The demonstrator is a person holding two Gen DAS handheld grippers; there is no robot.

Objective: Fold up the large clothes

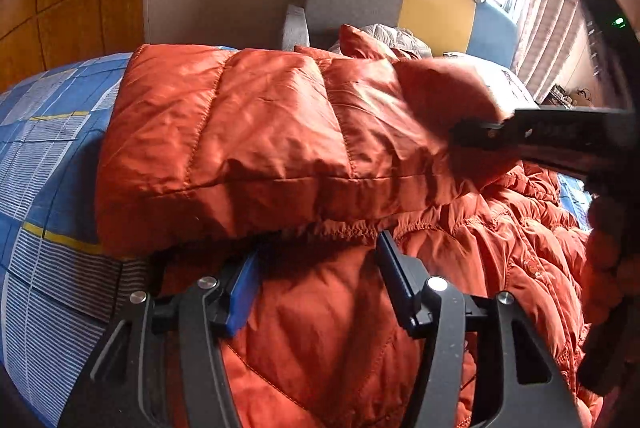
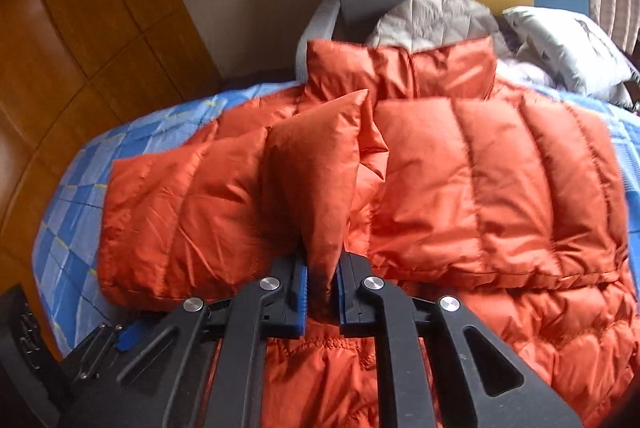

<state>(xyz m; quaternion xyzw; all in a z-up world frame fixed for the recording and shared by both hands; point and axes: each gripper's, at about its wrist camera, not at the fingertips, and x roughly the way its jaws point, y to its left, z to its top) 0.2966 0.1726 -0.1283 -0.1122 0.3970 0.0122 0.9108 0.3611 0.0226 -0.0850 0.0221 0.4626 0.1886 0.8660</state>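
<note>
Two grippers at our orange puffer jacket point(image 2: 480, 188) — on the bed point(image 2: 68, 212).
Right gripper point(image 2: 322, 292) fingers pinch a jacket fold; left gripper point(image 1: 316, 268) fingers spread wide.

left gripper point(image 1: 316, 280): jaws spread wide, nothing between the blue pads. right gripper point(image 2: 323, 288): jaws nearly closed, pinching a fold of orange fabric.

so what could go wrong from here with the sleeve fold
1. The right gripper pinches only a thin ridge of the slick sleeve; it may slip out mid-fold.
2. The left gripper is open, its fingers under the sleeve's cuff edge, holding nothing, so the puffy jacket may drag or spring open.
3. The jacket lies near the bed edge; a hard pull could slide it off.
</note>
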